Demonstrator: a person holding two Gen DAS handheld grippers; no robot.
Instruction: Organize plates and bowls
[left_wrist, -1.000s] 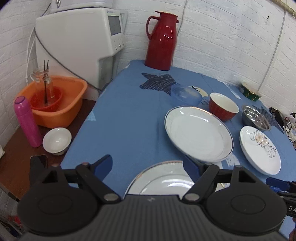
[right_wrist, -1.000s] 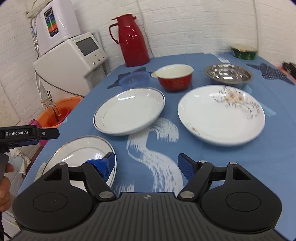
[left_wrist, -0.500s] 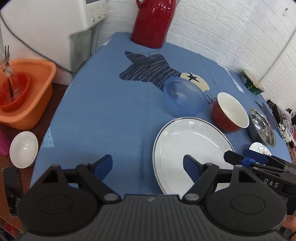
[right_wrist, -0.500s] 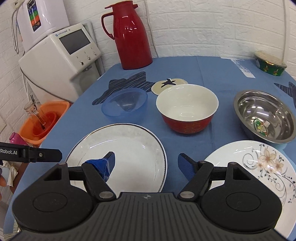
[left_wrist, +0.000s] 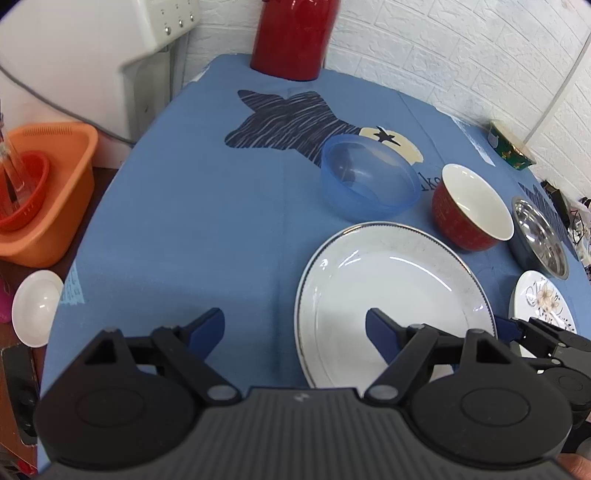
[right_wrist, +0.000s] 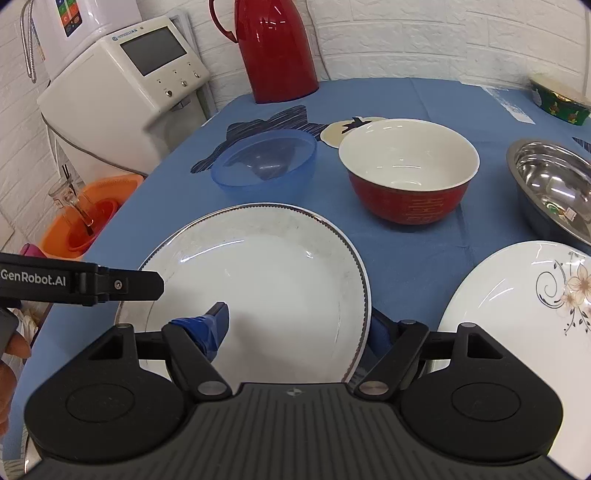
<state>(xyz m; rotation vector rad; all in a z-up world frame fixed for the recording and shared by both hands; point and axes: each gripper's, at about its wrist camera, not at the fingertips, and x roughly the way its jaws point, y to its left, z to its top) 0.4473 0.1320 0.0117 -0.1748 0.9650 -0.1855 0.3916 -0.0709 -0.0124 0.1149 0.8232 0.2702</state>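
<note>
A white plate with a silver rim (left_wrist: 391, 280) (right_wrist: 258, 273) lies on the blue tablecloth (left_wrist: 192, 221). My left gripper (left_wrist: 295, 326) hangs open over the plate's left edge, one finger above the cloth and one above the plate. My right gripper (right_wrist: 297, 325) is open astride the plate's right rim: its left fingertip is over the plate and its right fingertip is low, just outside the rim. Behind the plate stand a blue plastic bowl (left_wrist: 369, 181) (right_wrist: 266, 162), a red bowl (left_wrist: 472, 210) (right_wrist: 406, 166) and a steel bowl (left_wrist: 539, 236) (right_wrist: 554, 184). A flowered plate (right_wrist: 524, 314) lies to the right.
A red thermos (right_wrist: 275, 48) stands at the table's far edge beside a white appliance (right_wrist: 122, 99). Left of the table are an orange basin (left_wrist: 44, 192) and a small white bowl (left_wrist: 37, 306). A green tin (right_wrist: 557, 99) sits far right. A person's hand (right_wrist: 9, 365) holds the left gripper.
Both grippers have moved forward and lower over the silver-rimmed plate. The nearer plate has dropped out of view. The right gripper's jaws now straddle the plate's rim.
</note>
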